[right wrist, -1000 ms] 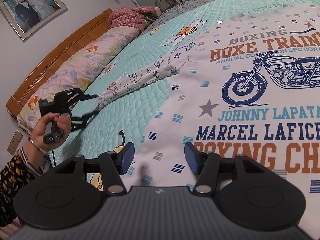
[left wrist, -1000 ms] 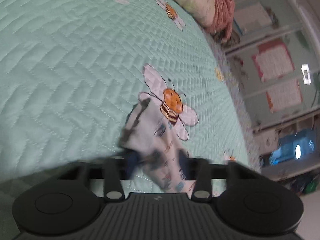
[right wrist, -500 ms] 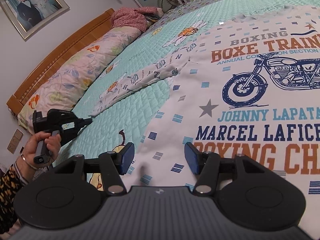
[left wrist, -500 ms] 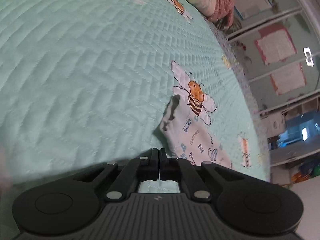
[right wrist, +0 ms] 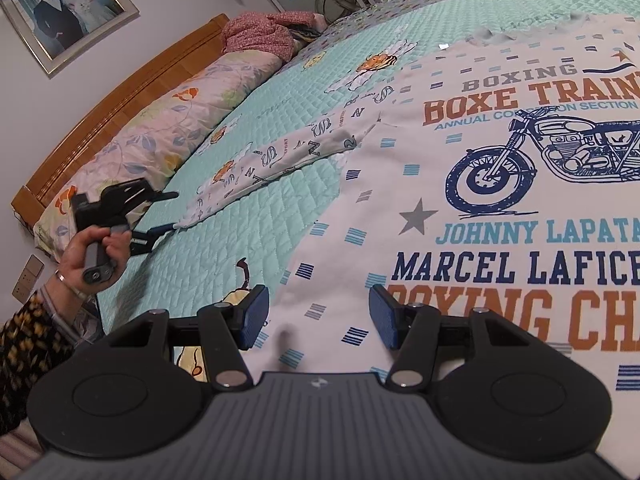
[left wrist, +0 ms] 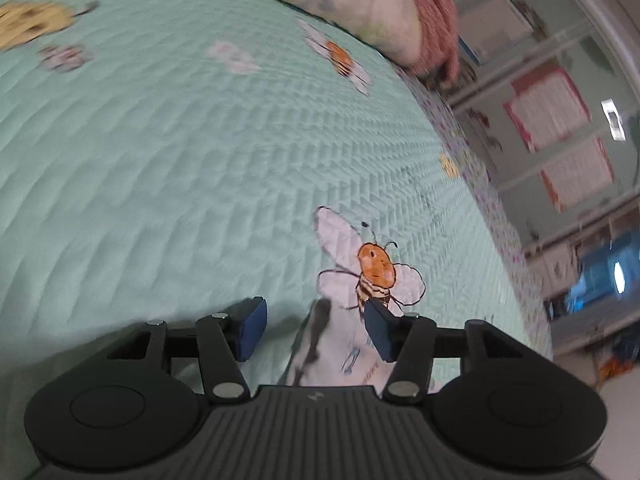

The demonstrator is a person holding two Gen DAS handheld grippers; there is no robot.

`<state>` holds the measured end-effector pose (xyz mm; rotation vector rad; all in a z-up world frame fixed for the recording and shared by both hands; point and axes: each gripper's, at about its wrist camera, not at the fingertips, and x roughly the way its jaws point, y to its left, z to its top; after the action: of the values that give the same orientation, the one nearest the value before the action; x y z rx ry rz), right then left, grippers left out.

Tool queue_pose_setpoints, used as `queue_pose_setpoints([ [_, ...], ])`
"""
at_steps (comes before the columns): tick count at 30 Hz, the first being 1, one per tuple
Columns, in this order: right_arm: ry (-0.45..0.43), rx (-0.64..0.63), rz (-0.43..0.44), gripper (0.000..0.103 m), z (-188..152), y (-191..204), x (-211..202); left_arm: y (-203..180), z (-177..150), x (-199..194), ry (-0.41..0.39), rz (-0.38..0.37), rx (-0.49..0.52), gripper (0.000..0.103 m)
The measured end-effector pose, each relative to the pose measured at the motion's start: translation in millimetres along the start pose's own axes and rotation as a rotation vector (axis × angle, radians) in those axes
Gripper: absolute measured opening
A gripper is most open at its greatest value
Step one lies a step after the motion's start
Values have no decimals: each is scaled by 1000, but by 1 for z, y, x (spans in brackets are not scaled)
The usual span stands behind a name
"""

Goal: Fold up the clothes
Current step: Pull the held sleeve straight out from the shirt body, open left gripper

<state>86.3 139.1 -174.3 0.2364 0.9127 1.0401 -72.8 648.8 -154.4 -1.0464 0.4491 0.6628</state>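
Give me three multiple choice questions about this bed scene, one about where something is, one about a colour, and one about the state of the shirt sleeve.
1. Where does the shirt lie?
A. on the quilt
B. on the floor
C. on a chair

2. What colour is the quilt?
A. red
B. mint green
C. black

3. How is the sleeve lying?
A. rolled into a ball
B. stretched out to the side
C. folded over the motorcycle print

Answers:
1 A, the shirt is spread flat on the bed's quilt.
2 B, the quilted cover is pale mint with bee pictures.
3 B, the sleeve runs straight out from the shirt toward the left tool.
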Motion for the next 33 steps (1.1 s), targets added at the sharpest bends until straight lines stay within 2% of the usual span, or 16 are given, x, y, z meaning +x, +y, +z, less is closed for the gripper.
queue_pose_setpoints([
  [7, 2, -2, -2, 58, 0, 1, 1, -22, 12, 28, 118, -10, 196, 54],
  [8, 2, -2, -3, 58, 0, 1, 1, -25, 12, 32, 137, -13, 227, 47],
  [9, 3, -2, -3, 58, 1, 1, 1, -27, 9, 34, 149, 1, 261, 34],
  [12, 3, -6, -6, 58, 0, 1, 1, -35, 3, 36, 150, 17, 358, 13],
  [15, 3, -7, -4, 58, 1, 1, 1, -45, 1, 30, 76, 29, 427, 10],
  [17, 3, 4, -1, 58, 1, 0, 1, -48, -1, 31, 49, 102, 458, 10],
  [18, 3, 11, 1, 58, 2, -1, 1, -48, -3, 36, 62, 142, 472, 3],
  [19, 4, 17, 2, 58, 2, -1, 1, -48, -5, 42, 79, 178, 487, 4],
  [21, 8, 20, 0, 58, 3, -2, 0, -49, -6, 46, 82, 184, 505, 6],
  [22, 10, 20, -2, 57, 4, -2, 0, -46, -4, 43, 78, 176, 481, 6],
  [24, 13, 24, -6, 57, 5, -2, -2, -41, 3, 40, 74, 182, 395, 15],
  [26, 7, 51, -1, 58, 6, -7, -7, -41, 4, 34, 28, 293, 336, 18],
  [28, -10, 95, 7, 58, 6, -14, -16, -48, -3, 21, -55, 421, 308, 19],
  [29, -25, 118, 10, 58, 7, -18, -22, -56, -11, 14, -90, 405, 324, 20],
  [31, -86, 147, 2, 58, 7, -26, -43, -77, -30, 2, -138, 319, 398, 24],
  [33, -164, 178, -34, 58, 8, -38, -72, -102, -58, 0, -116, 215, 542, 45],
])
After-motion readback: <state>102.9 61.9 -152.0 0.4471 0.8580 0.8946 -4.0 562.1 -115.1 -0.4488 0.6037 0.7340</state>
